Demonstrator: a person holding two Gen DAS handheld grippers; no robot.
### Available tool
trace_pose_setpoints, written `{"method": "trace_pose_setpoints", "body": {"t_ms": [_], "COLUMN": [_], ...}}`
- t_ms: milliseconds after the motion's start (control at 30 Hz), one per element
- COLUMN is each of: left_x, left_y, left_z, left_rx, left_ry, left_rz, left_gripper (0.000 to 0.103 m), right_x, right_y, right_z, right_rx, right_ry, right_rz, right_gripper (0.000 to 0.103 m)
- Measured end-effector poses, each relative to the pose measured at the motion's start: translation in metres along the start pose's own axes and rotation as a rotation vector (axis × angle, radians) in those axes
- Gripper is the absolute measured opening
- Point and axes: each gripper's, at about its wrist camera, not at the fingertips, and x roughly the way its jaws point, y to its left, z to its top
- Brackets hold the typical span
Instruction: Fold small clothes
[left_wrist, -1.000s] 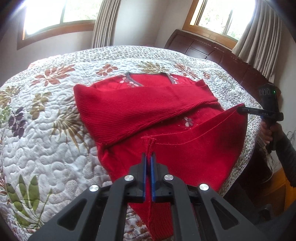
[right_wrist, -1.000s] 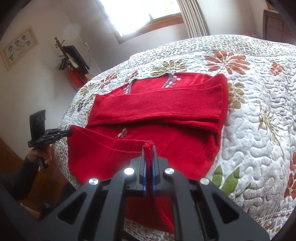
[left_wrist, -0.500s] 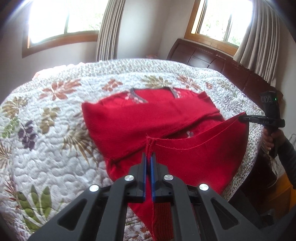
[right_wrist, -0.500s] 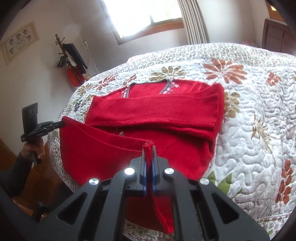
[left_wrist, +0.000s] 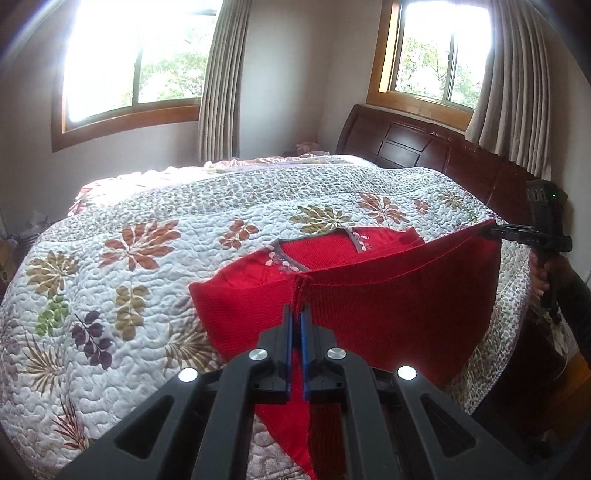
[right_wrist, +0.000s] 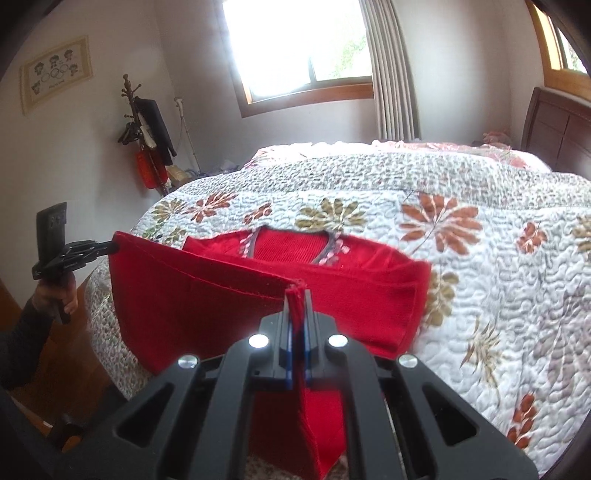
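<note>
You are pinching red sweater (left_wrist: 388, 306) hem corners: left gripper (left_wrist: 295, 314) clamping one, right gripper (right_wrist: 295, 299) clamping other. Hem hanging taut between them, raised above quilt (left_wrist: 147, 258); sweater's collar end lying flat on bed.

both grippers pinch the red sweater (right_wrist: 207, 295) hem; lifted above quilt (right_wrist: 498, 266)

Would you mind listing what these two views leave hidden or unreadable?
- Folded sleeves: both views, hidden behind the raised hem of the red sweater.
- Sweater's lower part: left wrist view, covered by the left gripper.
- Framed picture: right wrist view, too small to read.
</note>
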Motion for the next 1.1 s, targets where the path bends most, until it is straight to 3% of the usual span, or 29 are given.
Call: {"method": "trace_pose_setpoints", "body": {"t_ms": [333, 467, 667, 733, 867, 1100], "left_x": [0.045, 0.096, 0.179, 0.193, 0.197, 0.186], "left_y": [0.046, 0.071, 0.104, 0.113, 0.123, 0.123], "left_z": [0.062, 0.073, 0.05, 0.043, 0.049, 0.077], "left_rx": [-0.042, -0.085, -0.203, -0.243, -0.288, -0.265], "left_ry": [-0.005, 0.067, 0.241, 0.267, 0.249, 0.218], "left_rz": [-0.027, -0.031, -0.043, -0.049, -0.071, -0.065], "left_gripper": [0.003, 0.003, 0.003, 0.003, 0.003, 0.003], "right_x": [0.045, 0.084, 0.155, 0.17, 0.175, 0.167], "right_y": [-0.034, -0.062, -0.091, -0.099, -0.107, -0.104], "right_z": [0.062, 0.077, 0.071, 0.07, 0.076, 0.094], "right_rx": [0.019, 0.076, 0.134, 0.142, 0.161, 0.147], "right_ry": [0.011, 0.054, 0.172, 0.202, 0.201, 0.173], "right_rz": [-0.051, -0.068, -0.107, -0.127, -0.134, -0.131], "right_gripper": [0.003, 0.003, 0.003, 0.003, 0.003, 0.002]}}
